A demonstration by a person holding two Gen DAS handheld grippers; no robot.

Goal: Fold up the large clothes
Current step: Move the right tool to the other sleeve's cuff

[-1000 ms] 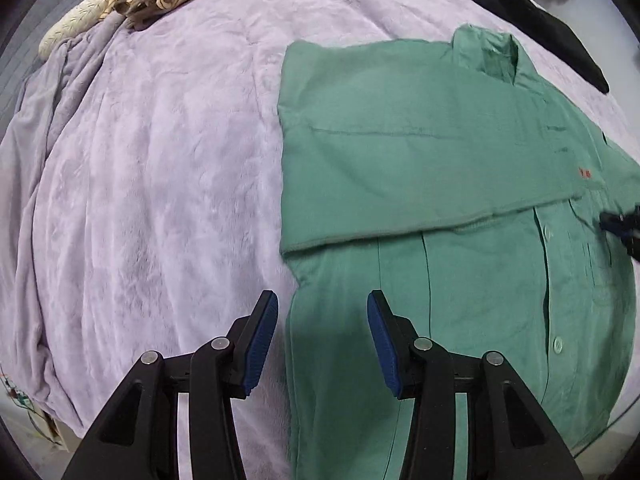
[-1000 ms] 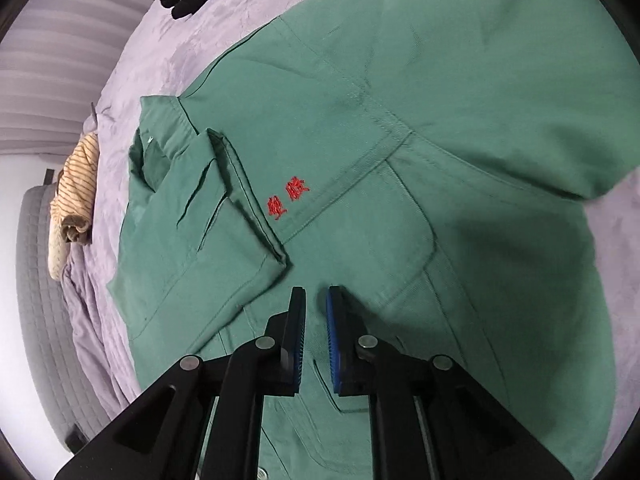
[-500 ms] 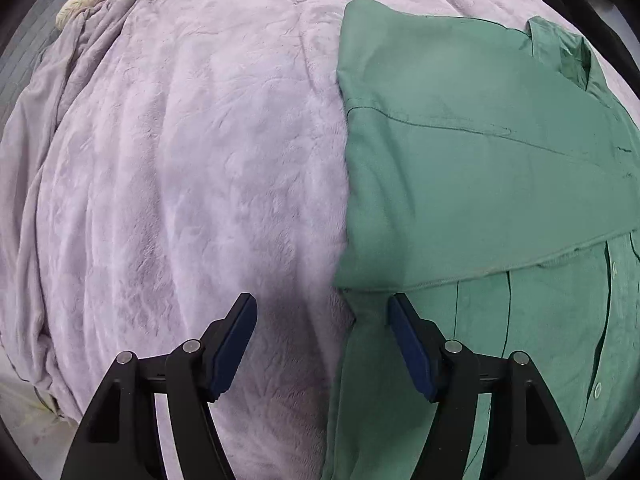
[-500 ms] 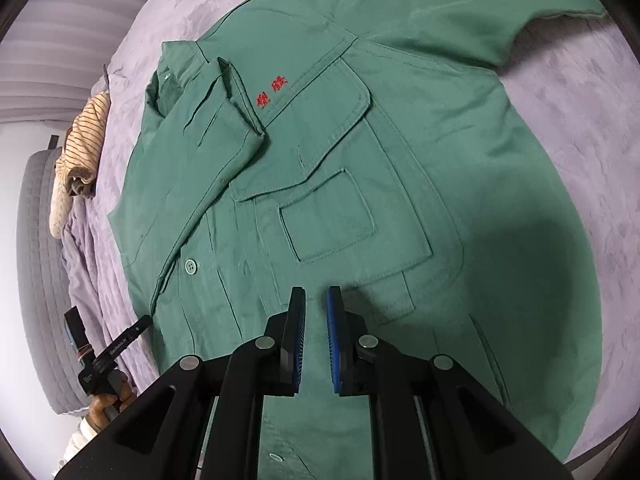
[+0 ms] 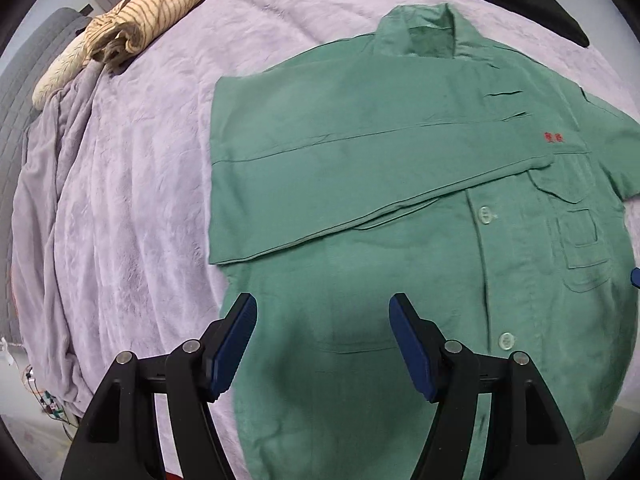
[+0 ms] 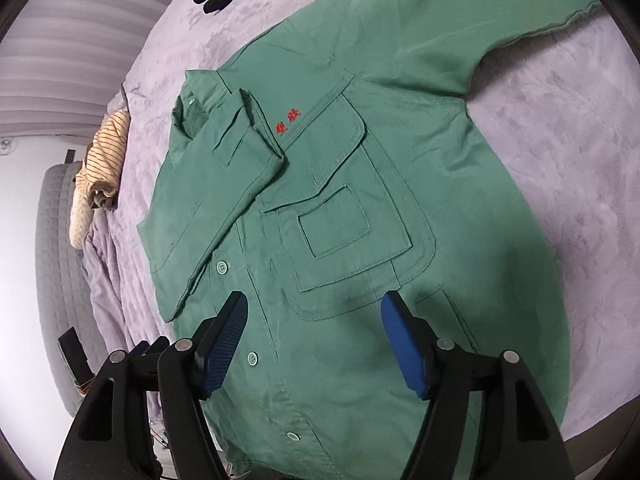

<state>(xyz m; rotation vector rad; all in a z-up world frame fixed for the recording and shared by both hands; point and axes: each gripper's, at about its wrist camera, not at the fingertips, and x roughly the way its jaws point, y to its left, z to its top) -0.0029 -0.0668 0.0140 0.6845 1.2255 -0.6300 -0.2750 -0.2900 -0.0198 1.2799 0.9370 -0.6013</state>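
Shirt (image 6: 360, 208) | flat beneath right hand-held gripper (image 6: 312, 336) | untouched

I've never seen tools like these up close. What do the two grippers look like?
Both look alike. The left gripper and right gripper each have two angular black fingers tipped with blue pads; the right one's pads show fine ribbing. Round silver pins sit at the joints. No cables, markings or sleeves show.

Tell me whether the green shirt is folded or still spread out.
Partly folded: on the green shirt one sleeve lies folded across the chest, the other sleeve still spread on the blanket.
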